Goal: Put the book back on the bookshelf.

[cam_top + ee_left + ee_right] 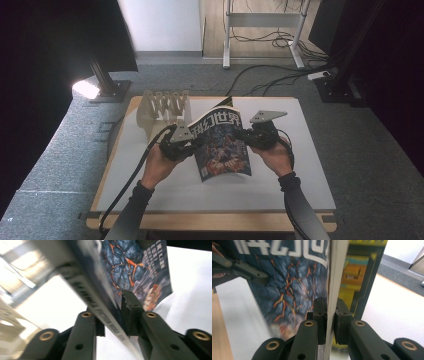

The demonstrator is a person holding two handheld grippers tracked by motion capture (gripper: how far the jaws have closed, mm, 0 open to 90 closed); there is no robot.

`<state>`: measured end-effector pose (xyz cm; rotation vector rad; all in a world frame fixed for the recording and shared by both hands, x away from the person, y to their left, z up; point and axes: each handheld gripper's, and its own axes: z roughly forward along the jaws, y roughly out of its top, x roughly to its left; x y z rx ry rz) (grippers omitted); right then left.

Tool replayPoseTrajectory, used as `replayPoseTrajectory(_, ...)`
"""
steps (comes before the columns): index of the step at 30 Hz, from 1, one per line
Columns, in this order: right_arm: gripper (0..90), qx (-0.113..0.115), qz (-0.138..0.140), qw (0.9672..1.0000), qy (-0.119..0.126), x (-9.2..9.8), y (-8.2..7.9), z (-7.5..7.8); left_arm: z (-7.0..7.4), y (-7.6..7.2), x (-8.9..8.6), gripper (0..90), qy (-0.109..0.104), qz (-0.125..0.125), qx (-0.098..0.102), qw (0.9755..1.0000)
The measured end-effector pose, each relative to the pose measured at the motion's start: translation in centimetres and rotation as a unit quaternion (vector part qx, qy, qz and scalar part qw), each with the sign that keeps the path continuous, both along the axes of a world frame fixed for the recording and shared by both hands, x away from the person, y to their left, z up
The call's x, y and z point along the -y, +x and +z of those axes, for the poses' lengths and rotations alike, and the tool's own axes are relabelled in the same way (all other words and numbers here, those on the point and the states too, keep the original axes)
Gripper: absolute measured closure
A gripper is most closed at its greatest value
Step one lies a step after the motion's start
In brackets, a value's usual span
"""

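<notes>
Now that both my left claw (192, 144) and right claw (243, 134) are clamped on the magazine (223, 145), held up mid-table, pickup's done, and I reckon slotting it into the wooden rack (161, 107) at ten o'clock remains.

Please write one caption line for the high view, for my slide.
Both grippers, left gripper and right gripper, clamp a magazine above the white table, beside a wooden rack.
</notes>
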<state>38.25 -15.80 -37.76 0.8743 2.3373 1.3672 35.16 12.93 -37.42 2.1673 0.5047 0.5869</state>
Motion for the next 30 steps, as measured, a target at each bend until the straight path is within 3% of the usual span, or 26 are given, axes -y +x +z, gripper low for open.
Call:
replayPoseTrajectory(3,80.5,0.003,-0.004,0.9999,-0.009,0.0,0.1,-0.6,-0.3,-0.1,0.1,80.5,-0.001,0.0,0.002,1.0)
replayPoseTrajectory(8,80.2,-0.001,-0.005,1.0,-0.003,0.7,0.1,-1.2,-0.4,0.1,0.5,79.9,-0.009,-0.002,-0.004,0.9999)
replayPoseTrajectory(15,79.9,-0.003,0.0,1.0,-0.002,1.0,0.1,-1.4,-0.6,1.8,0.8,70.9,-0.032,-0.016,-0.045,0.9983)
replayPoseTrajectory(18,79.6,-0.001,0.0,1.0,-0.003,1.0,0.0,-1.4,-0.7,2.1,1.0,76.1,-0.029,-0.012,-0.044,0.9985)
replayPoseTrajectory(20,79.0,-0.003,0.0,1.0,-0.004,1.1,0.0,-1.4,-0.6,2.3,0.9,81.9,-0.036,-0.016,-0.055,0.9977)
replayPoseTrajectory(23,73.6,0.0,-0.001,1.0,-0.003,1.5,0.0,-1.5,-0.5,2.5,0.5,82.4,-0.044,-0.024,-0.07,0.9963)
replayPoseTrajectory(30,61.7,0.014,-0.032,0.9993,-0.014,2.9,-0.3,-1.8,-0.3,2.3,0.0,82.7,-0.049,-0.028,-0.069,0.996)
